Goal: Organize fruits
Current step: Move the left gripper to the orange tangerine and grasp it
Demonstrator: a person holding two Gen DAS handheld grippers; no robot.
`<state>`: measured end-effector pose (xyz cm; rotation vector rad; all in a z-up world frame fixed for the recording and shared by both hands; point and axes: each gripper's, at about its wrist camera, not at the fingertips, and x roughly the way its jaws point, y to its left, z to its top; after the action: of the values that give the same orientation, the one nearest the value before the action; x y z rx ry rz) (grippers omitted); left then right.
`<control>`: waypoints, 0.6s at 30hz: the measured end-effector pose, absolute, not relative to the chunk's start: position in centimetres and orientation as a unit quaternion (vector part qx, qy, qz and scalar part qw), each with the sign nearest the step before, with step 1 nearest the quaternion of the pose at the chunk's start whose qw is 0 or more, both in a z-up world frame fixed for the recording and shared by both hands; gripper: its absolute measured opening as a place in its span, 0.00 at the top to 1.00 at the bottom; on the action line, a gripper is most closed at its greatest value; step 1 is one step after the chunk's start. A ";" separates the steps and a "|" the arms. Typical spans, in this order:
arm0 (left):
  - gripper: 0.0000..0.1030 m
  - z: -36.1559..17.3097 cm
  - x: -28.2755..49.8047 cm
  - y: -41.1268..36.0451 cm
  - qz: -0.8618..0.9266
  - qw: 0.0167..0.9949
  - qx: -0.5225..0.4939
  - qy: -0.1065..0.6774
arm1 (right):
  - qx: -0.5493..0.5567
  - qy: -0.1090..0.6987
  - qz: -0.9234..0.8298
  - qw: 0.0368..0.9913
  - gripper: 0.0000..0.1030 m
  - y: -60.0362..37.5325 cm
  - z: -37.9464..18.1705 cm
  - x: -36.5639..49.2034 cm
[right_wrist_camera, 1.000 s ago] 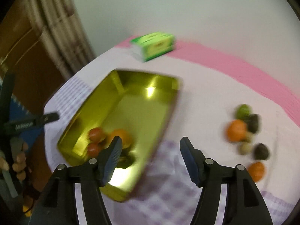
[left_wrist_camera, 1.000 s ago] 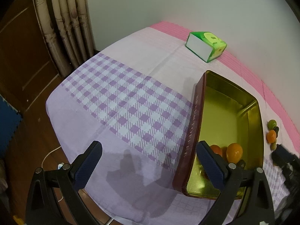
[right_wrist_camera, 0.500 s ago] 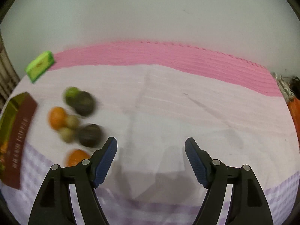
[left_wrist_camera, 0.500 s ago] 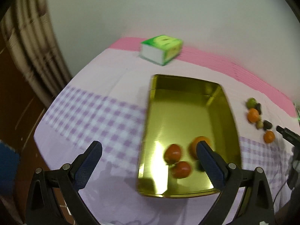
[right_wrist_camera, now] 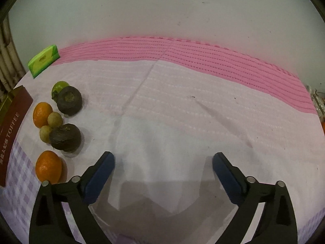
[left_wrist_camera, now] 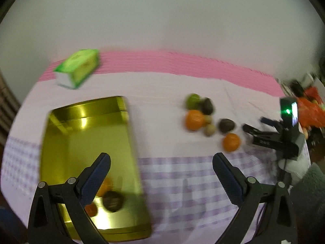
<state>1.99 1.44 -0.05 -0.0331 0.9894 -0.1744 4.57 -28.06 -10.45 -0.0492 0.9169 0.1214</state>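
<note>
The right gripper (right_wrist_camera: 163, 169) hangs over a bare stretch of the cloth-covered surface (right_wrist_camera: 182, 105); its fingers (right_wrist_camera: 97, 178) have just been opening and now stand wide apart with nothing between them. The loose fruit lies to its left, toward the surface's left edge: a green fruit (right_wrist_camera: 59, 87) touching a dark fruit (right_wrist_camera: 69, 100), an orange (right_wrist_camera: 42, 114) with two small pale fruits (right_wrist_camera: 54, 119) against it, a second dark fruit (right_wrist_camera: 65, 137) just nearer, and another orange (right_wrist_camera: 48, 166) nearest, beside the left finger. Further left stands the tin (right_wrist_camera: 12, 126), its brown side lettered TOFFEE.

The left gripper (left_wrist_camera: 161, 175) is also spread wide and holds nothing. It hovers over the tin's near right corner and the checked part of the cloth. In that blurred view the gold tin (left_wrist_camera: 85, 134) holds a dark fruit and some orange ones at its near end, partly hidden by the left finger. A green box (left_wrist_camera: 78, 67) sits near the far left corner, by the pink stripe (right_wrist_camera: 182, 50) along the far edge.
</note>
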 end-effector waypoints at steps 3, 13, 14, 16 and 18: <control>0.04 -1.0 2.8 -1.5 -0.106 0.868 -0.007 0.486 | -0.029 0.445 0.066 0.893 0.00 -28.1 -10.6 4.6; 0.04 -3.1 3.8 -8.4 -0.156 0.850 0.036 0.502 | -0.031 0.442 0.067 0.894 0.00 -28.2 -10.6 4.5; 0.04 -3.3 4.0 -8.7 -0.158 0.849 0.036 0.503 | -0.031 0.442 0.067 0.894 0.00 -28.3 -10.6 4.5; 0.04 -3.9 4.4 -9.3 -0.163 0.845 0.036 0.508 | -0.031 0.442 0.067 0.894 0.00 -28.2 -10.6 4.6; 0.04 -4.4 4.7 -9.7 -0.166 0.844 0.035 0.509 | -0.031 0.442 0.067 0.894 0.00 -28.2 -10.6 4.6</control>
<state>4.71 -9.74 -4.42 0.0749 1.0737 -0.3495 4.59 -28.24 -10.58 -0.0635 0.9161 0.1397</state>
